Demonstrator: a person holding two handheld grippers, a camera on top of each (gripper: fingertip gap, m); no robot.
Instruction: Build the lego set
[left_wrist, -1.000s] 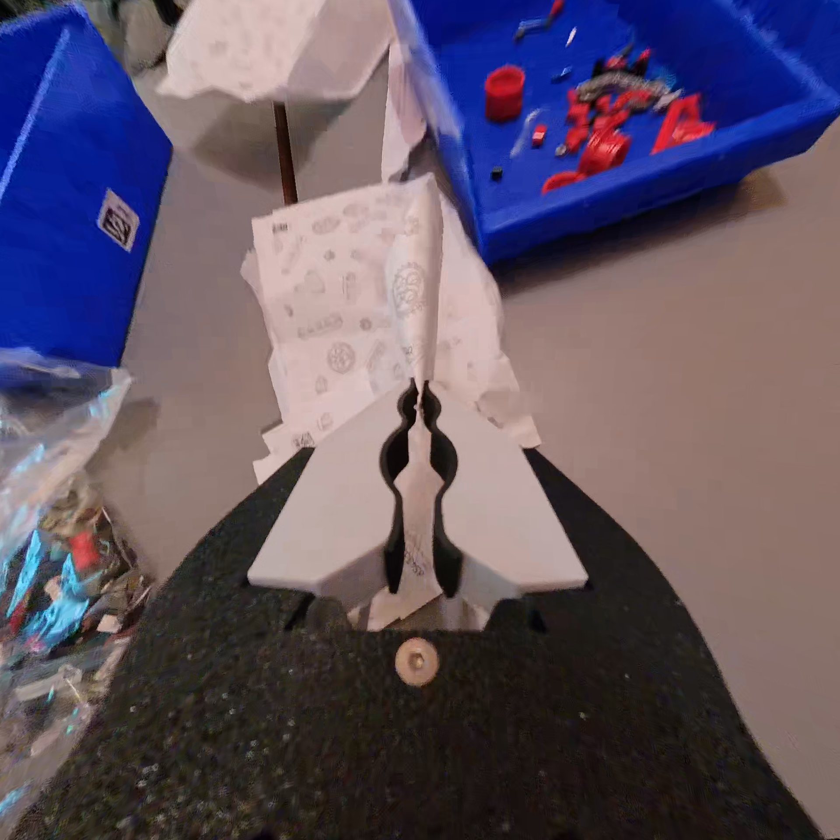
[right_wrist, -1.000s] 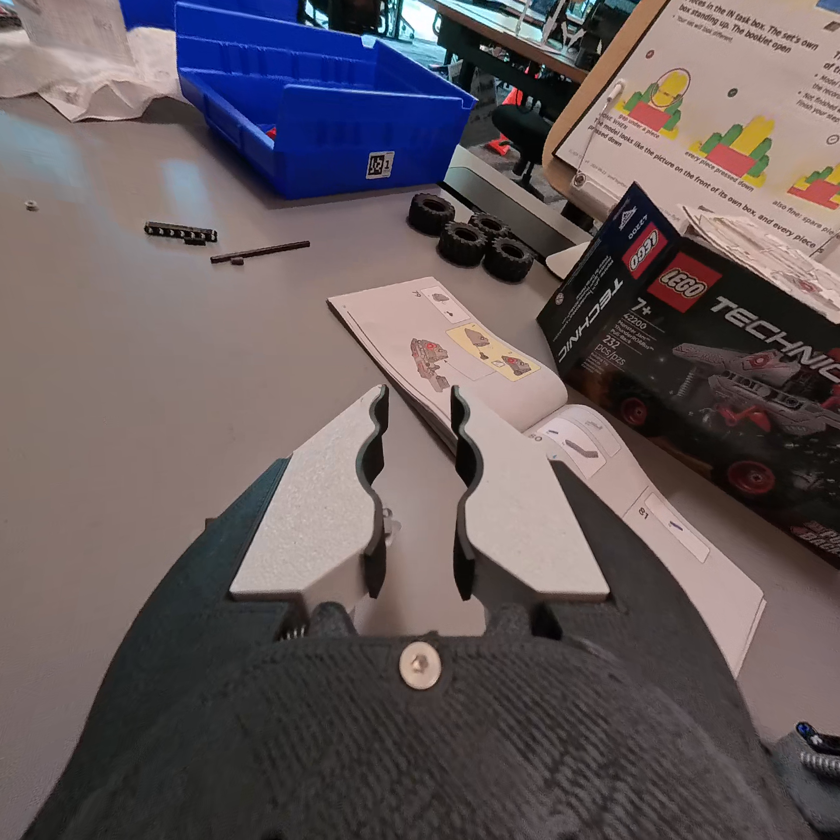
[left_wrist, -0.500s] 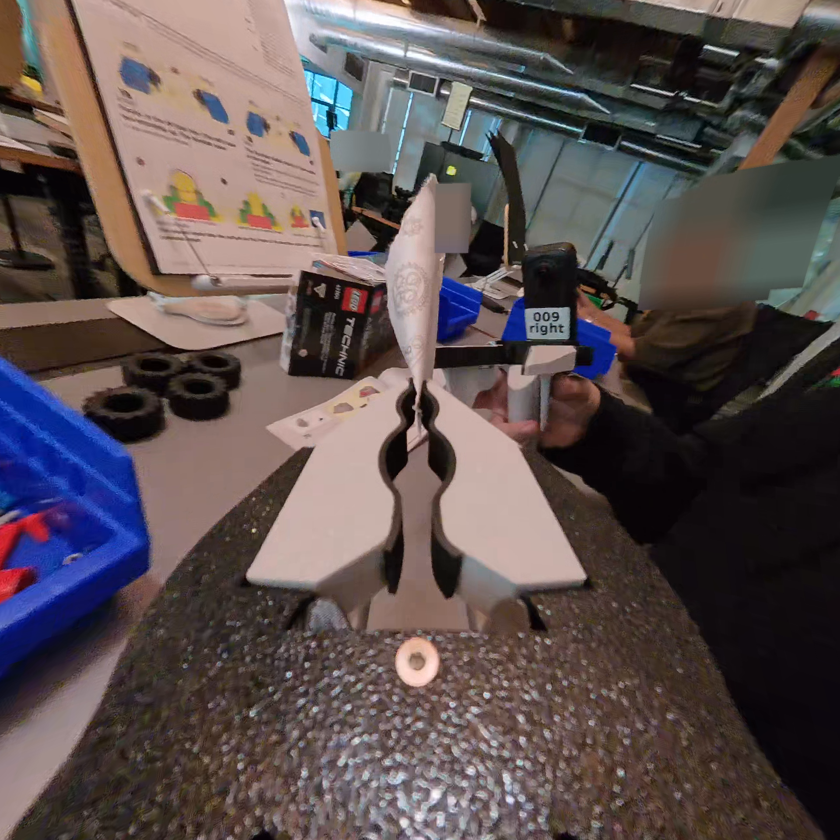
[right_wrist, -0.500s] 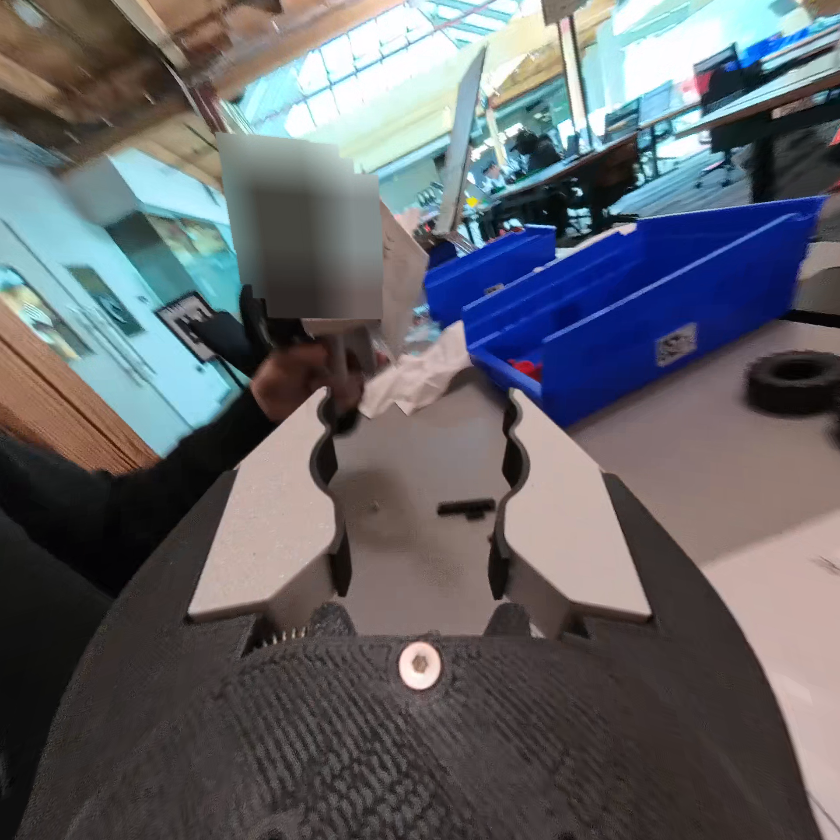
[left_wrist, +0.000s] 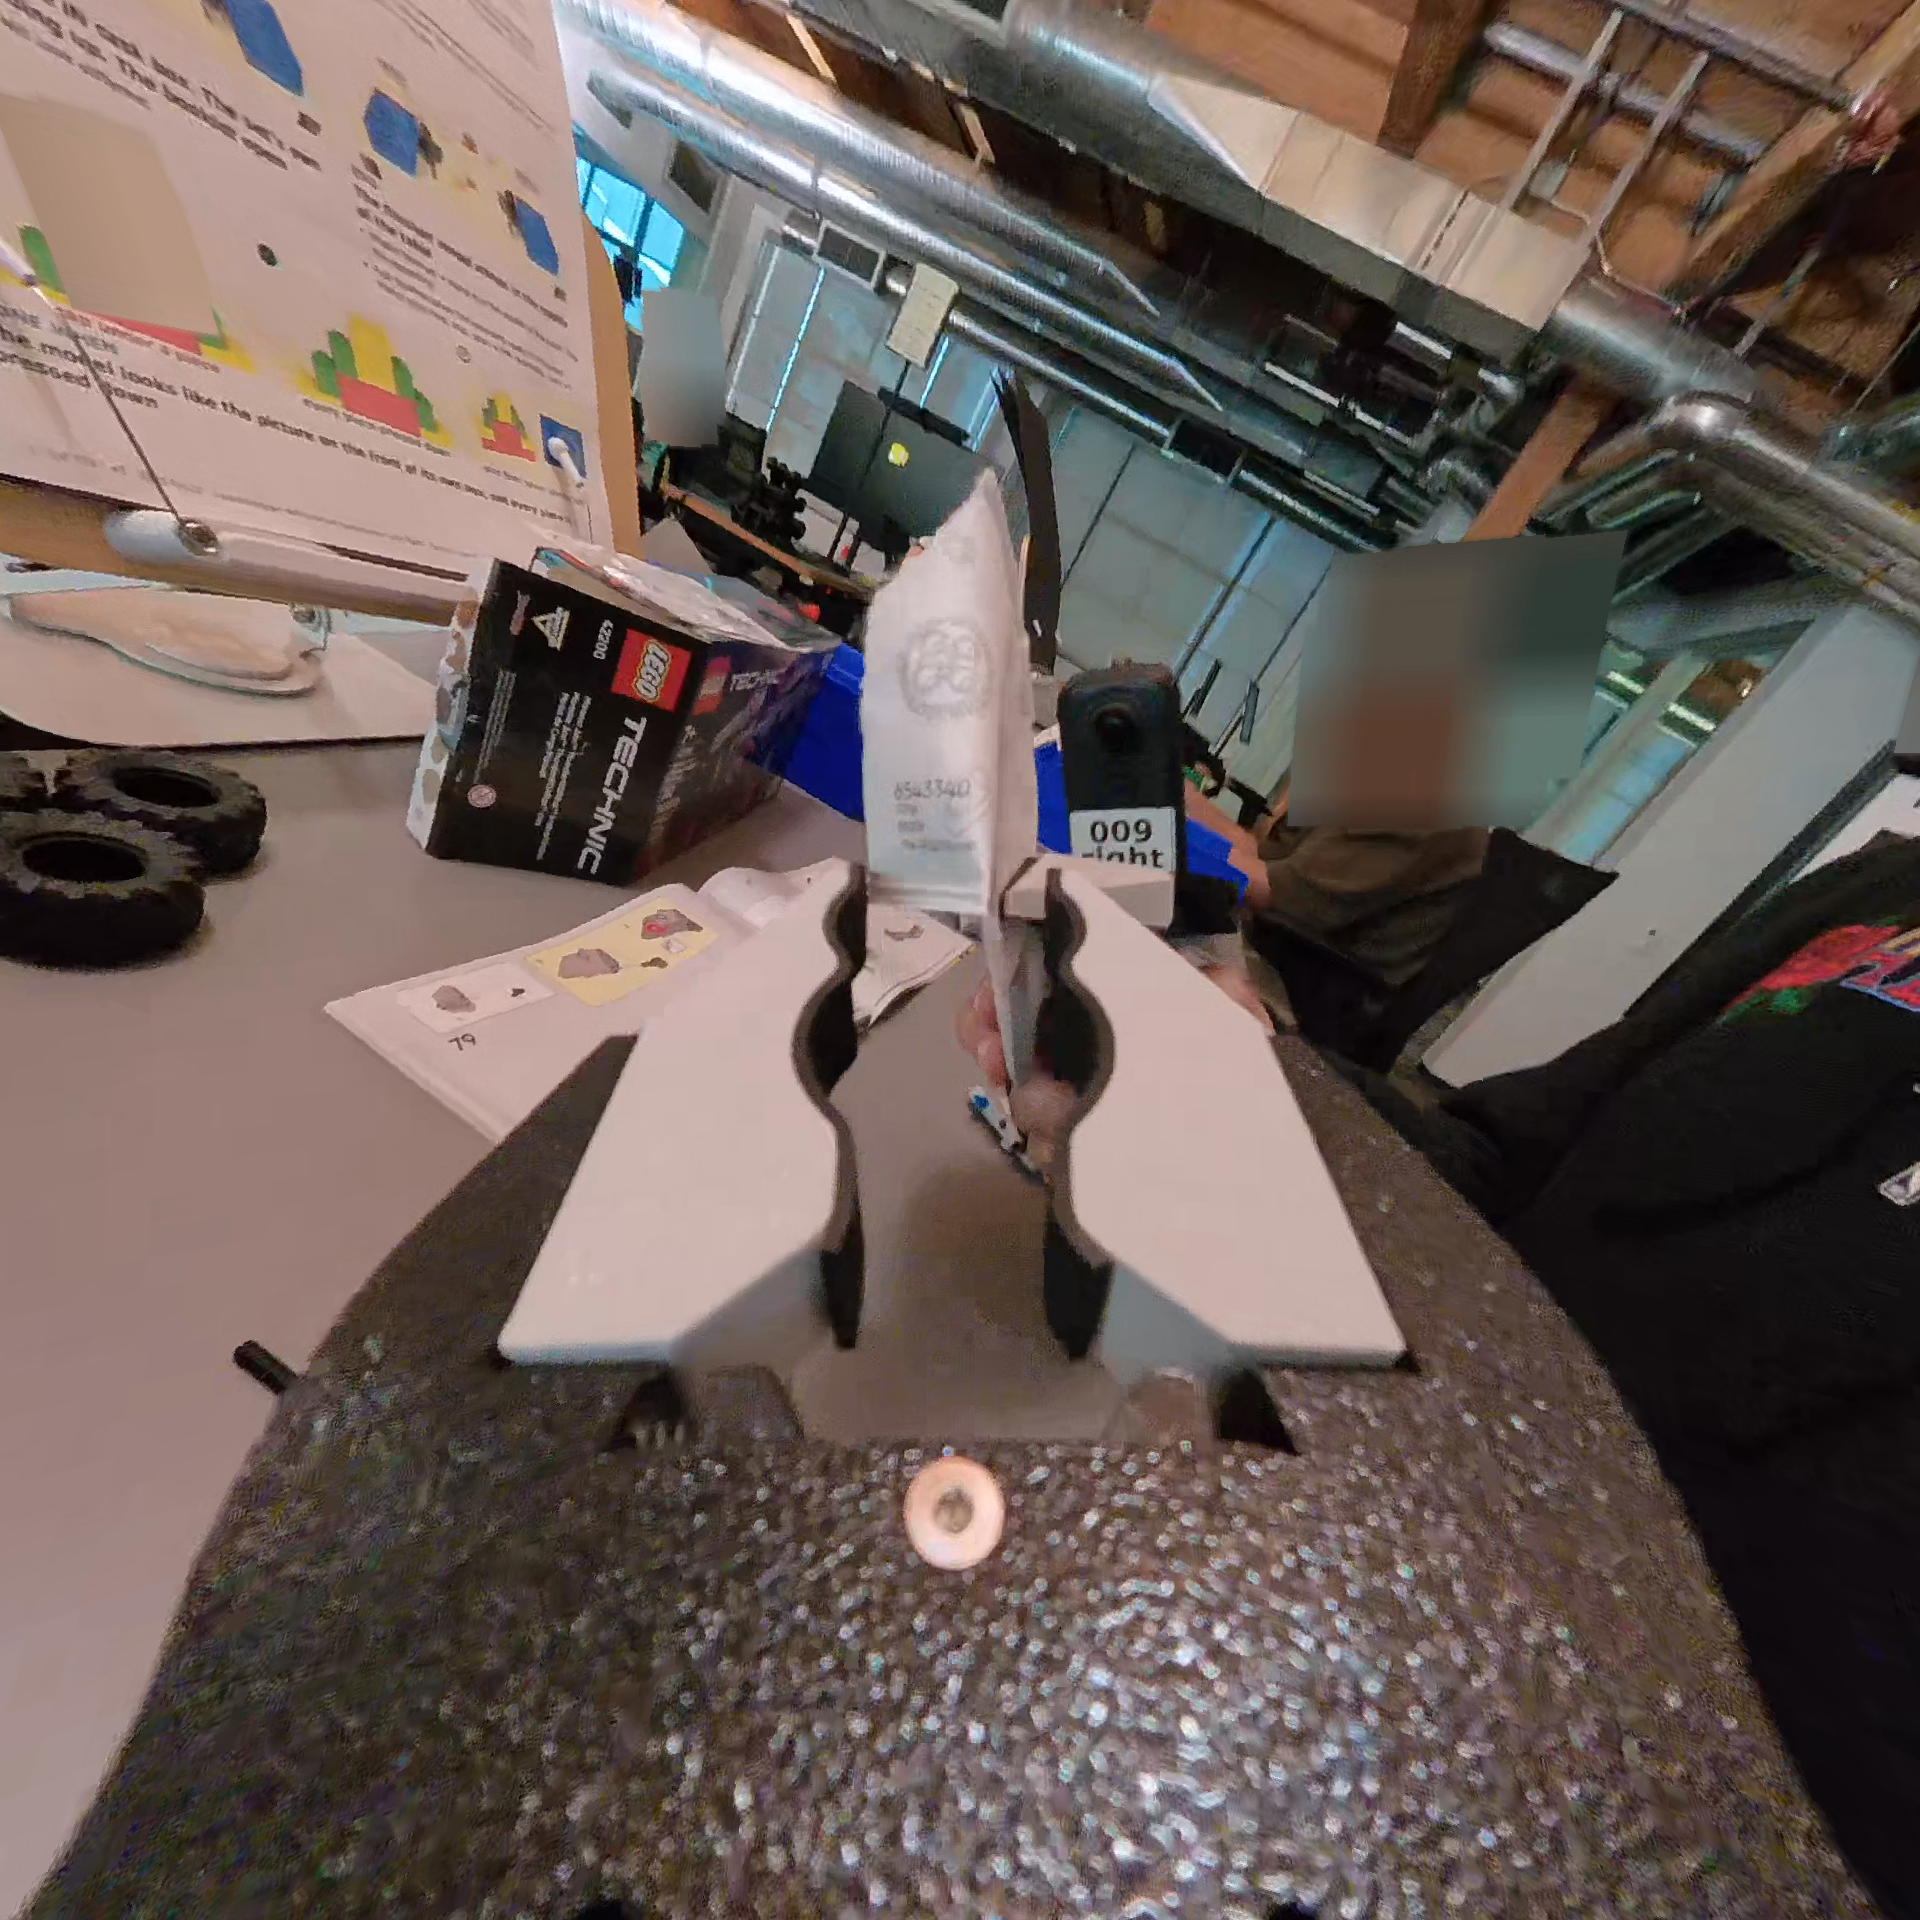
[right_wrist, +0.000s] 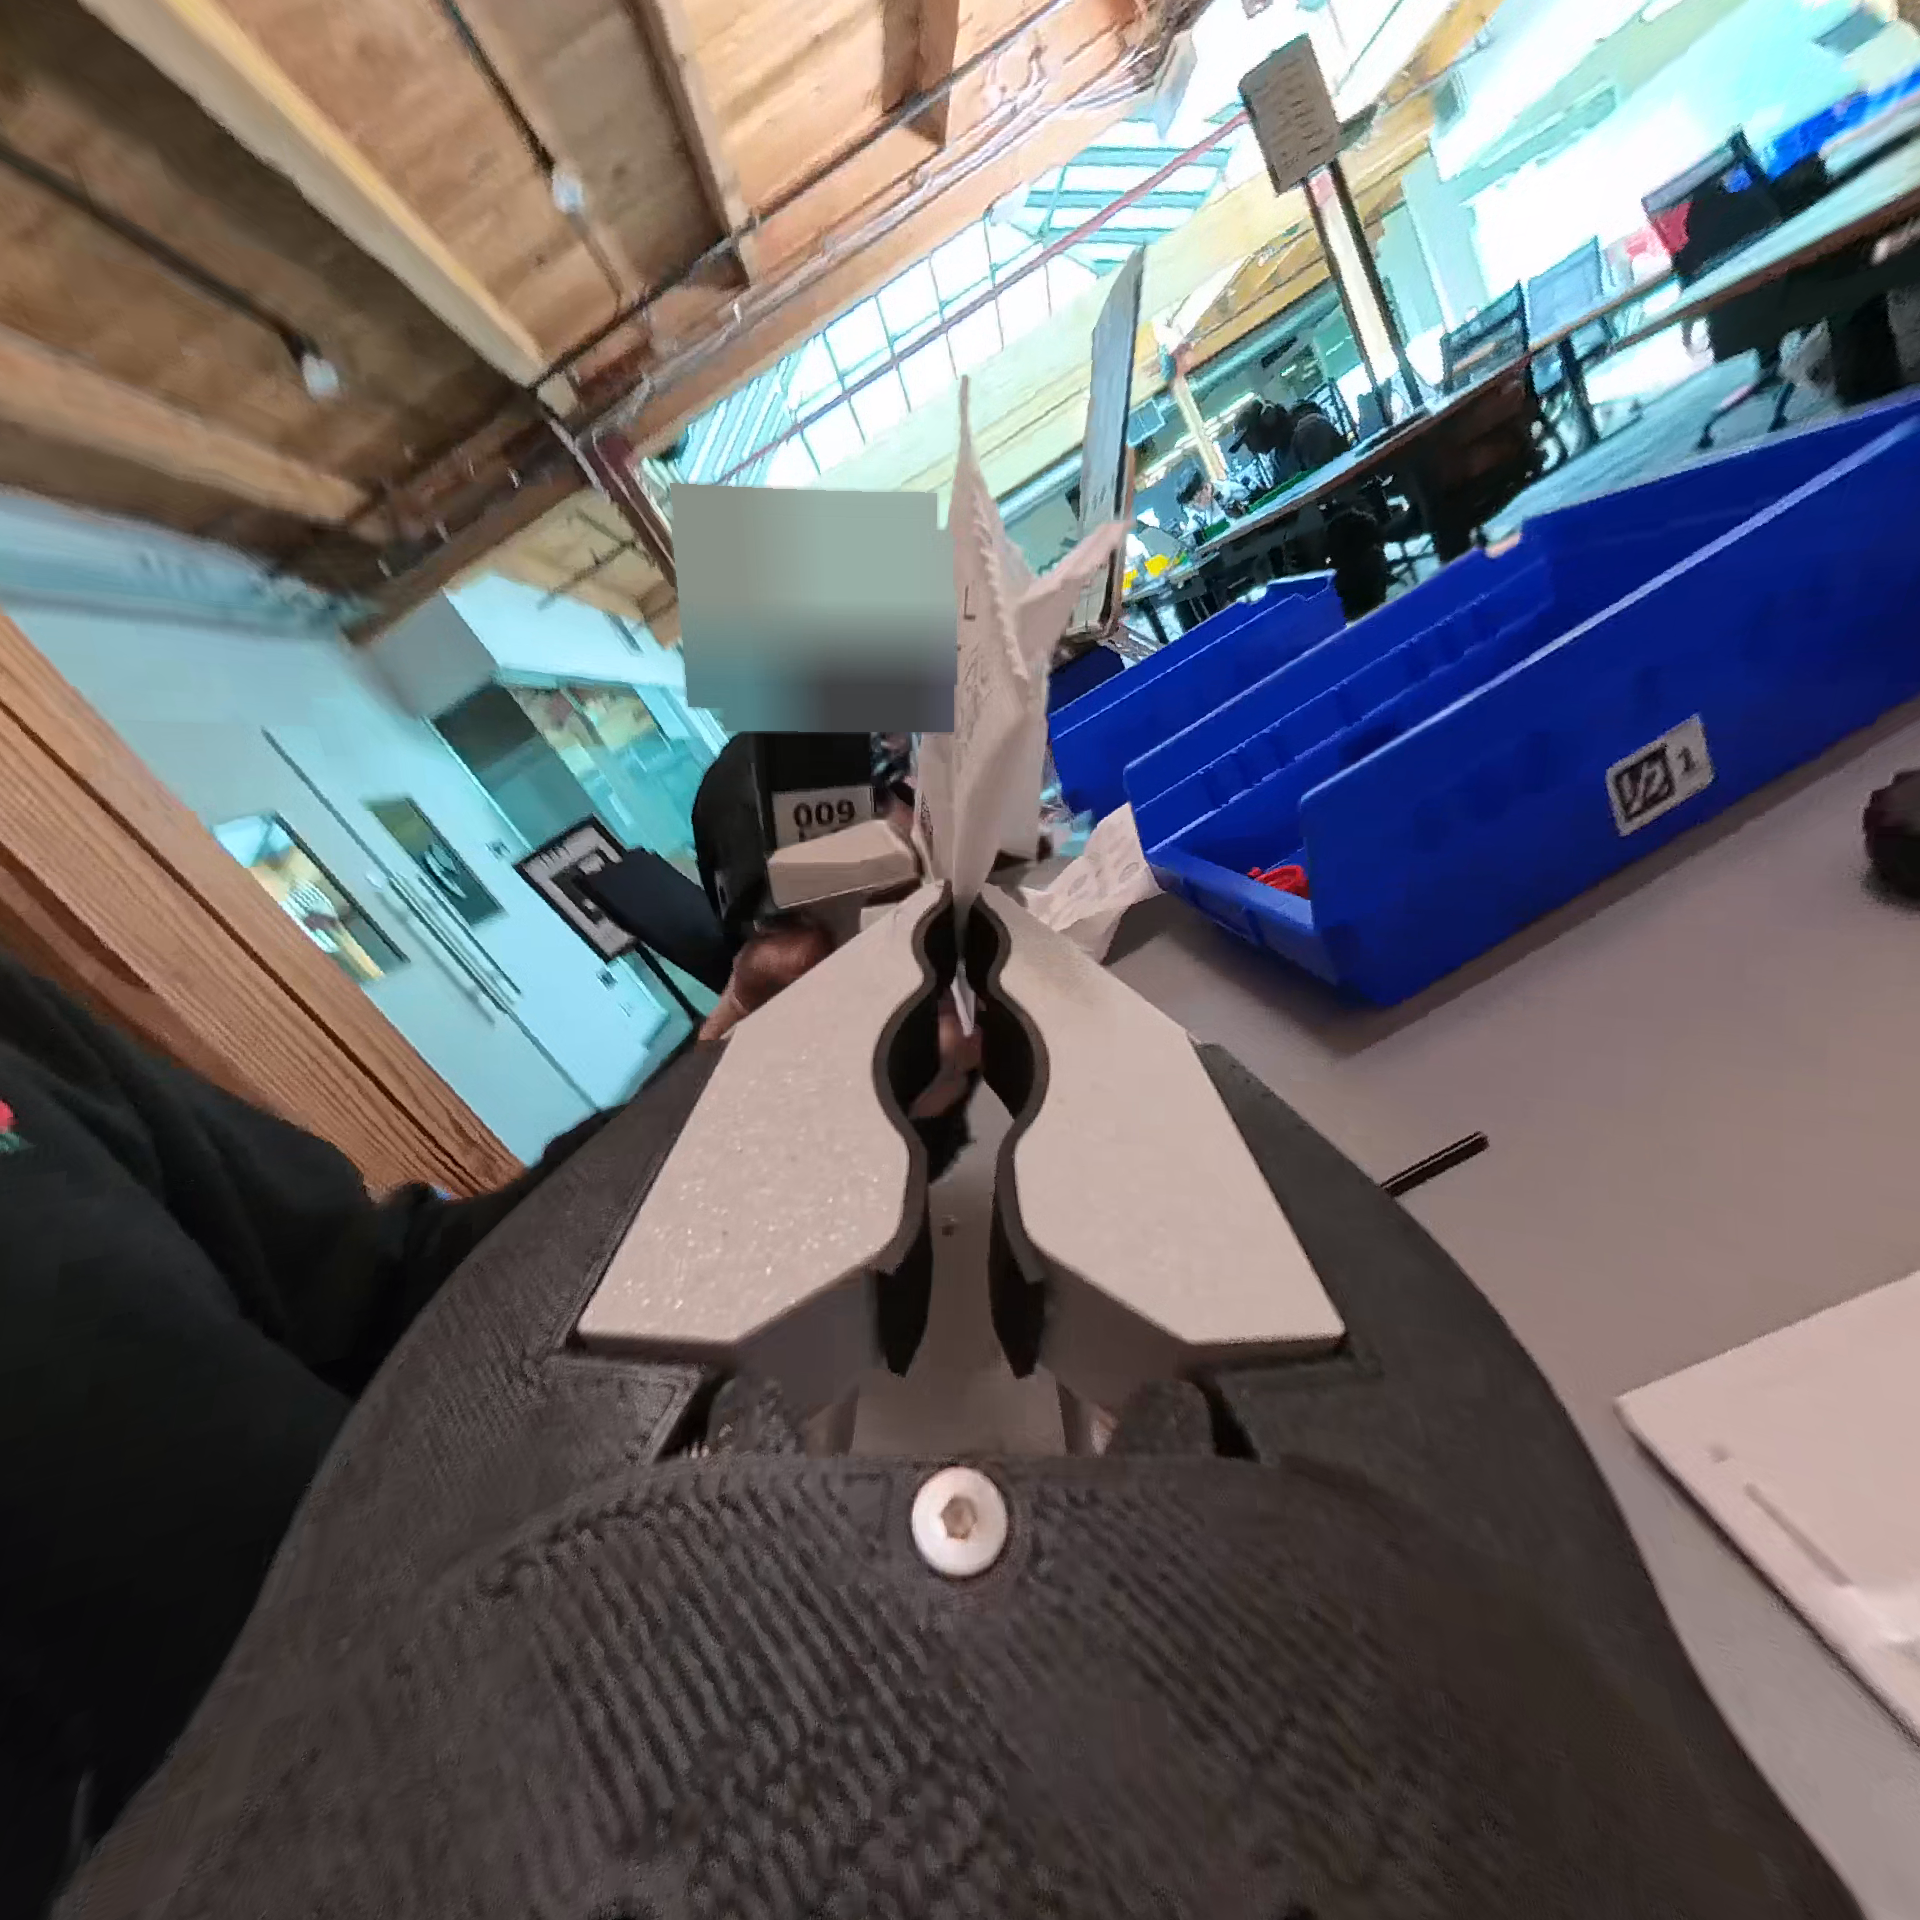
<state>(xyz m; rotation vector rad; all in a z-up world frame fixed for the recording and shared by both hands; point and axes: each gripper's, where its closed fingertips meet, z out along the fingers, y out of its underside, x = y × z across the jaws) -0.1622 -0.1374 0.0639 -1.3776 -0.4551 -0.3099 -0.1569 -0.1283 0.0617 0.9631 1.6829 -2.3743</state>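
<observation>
Now the left claw (left_wrist: 951, 914) has let go and gapes wide, and the right claw (right_wrist: 961, 920) pinches the paper bag (left_wrist: 940, 727) up in the air. Bag is light, floppy, tears easily; grab its edge.

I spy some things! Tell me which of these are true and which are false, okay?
1. The right gripper has its fingers shut on the white paper. True.
2. The left gripper is squeezed shut. False: its fingers stand apart with a gap between them.
3. Black tyres sit on the grey table. True.
4. The bin with a few red pieces inside is green. False: it is blue.
5. The booklet is standing up on its edge. False: it lies open and flat on the table.
</observation>
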